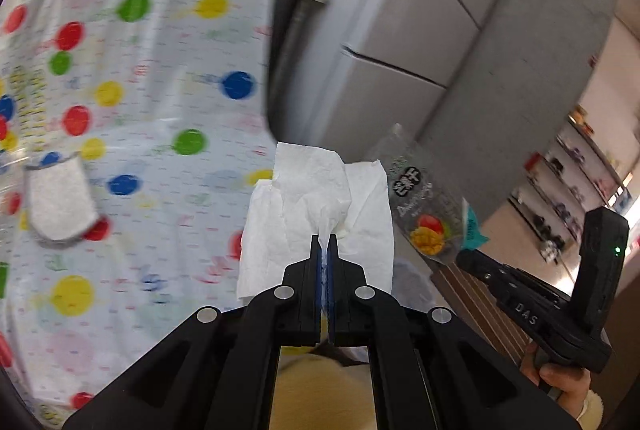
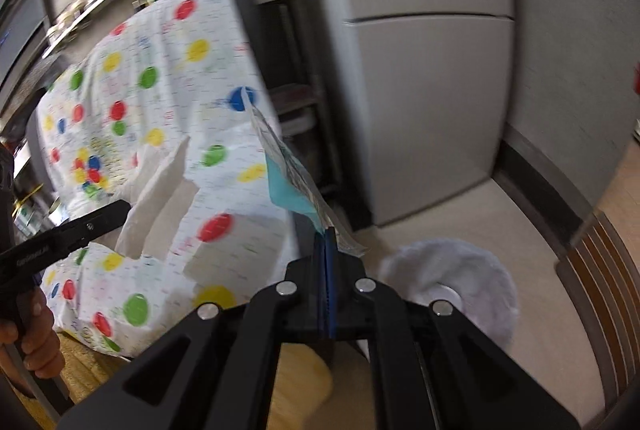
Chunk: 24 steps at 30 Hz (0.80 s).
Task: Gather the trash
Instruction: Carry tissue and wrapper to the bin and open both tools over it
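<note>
Trash: two pieces in the air, both clear of the desk [image 1: 132, 77] and its spotted cloth, a white tissue [image 1: 316, 197] on the left and a mango snack wrapper [image 1: 424, 209] just beside it on the right
Left tool: left tool [image 1: 325, 244] clamped shut on the lower middle of the tissue; the sheet fans out loose above and to both sides of the tips
Right tool: right tool [image 2: 326, 234] closed on the bottom corner of the wrapper, which stands up edge-on from the tips; pinch looks thin, only a corner caught
Desk: a grey-edged white pad [image 1: 60, 201] lies on the cloth at far left; trash or not, cannot tell
Surroundings: grey fridge [image 2: 432, 77] ahead; pale floor with a white fluffy round thing [image 2: 452, 282] below the right tool; no bin in either view
Step in hand (judgement): carrying both pieces off the desk toward a bin
Doing it well: keep both tools squeezed, move smoothly so the wrapper does not slip, keep the tissue off the wrapper, release only once directly above the bin
Risk: wrapper dropping to the floor
</note>
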Tool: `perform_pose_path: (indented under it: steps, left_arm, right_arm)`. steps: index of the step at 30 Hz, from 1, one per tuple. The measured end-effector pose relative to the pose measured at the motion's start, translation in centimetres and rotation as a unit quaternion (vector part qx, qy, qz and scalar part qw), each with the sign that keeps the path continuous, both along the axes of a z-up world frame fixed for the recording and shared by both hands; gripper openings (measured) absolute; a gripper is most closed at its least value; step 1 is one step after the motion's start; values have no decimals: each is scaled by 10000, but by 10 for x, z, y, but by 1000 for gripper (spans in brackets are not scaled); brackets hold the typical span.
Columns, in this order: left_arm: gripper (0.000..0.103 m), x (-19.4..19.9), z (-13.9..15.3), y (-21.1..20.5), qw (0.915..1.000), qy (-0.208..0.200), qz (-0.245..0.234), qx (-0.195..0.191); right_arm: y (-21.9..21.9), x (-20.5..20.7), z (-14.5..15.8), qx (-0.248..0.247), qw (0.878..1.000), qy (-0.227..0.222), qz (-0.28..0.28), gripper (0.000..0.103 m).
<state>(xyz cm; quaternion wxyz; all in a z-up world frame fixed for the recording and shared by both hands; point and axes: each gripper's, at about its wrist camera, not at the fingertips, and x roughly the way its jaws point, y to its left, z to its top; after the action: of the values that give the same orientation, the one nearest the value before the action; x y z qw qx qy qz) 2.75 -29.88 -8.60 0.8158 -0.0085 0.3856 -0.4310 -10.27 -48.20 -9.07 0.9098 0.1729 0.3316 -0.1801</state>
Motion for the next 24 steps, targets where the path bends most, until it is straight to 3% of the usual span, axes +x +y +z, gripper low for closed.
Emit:
perform_pose_path:
  steps: [5, 11, 19, 24]
  left_arm:
    - [2, -36, -10, -56, 9983, -9, -574, -84]
    - [2, -63, -41, -105, 9966, 207, -801, -60]
    - [3, -67, -94, -157, 9893, 725, -1131, 560]
    - [5, -62, -115, -177, 9856, 802, -1197, 890]
  right_arm:
    - [-32, -40, -15, 14, 9986, 201, -487, 2]
    - [-61, -67, -48, 272, 9944, 531, -874, 2]
    - [-94, -79, -99, 769, 9864, 824, -1193, 2]
    - [-112, -74, -132, 1130, 9800, 942, -1338, 2]
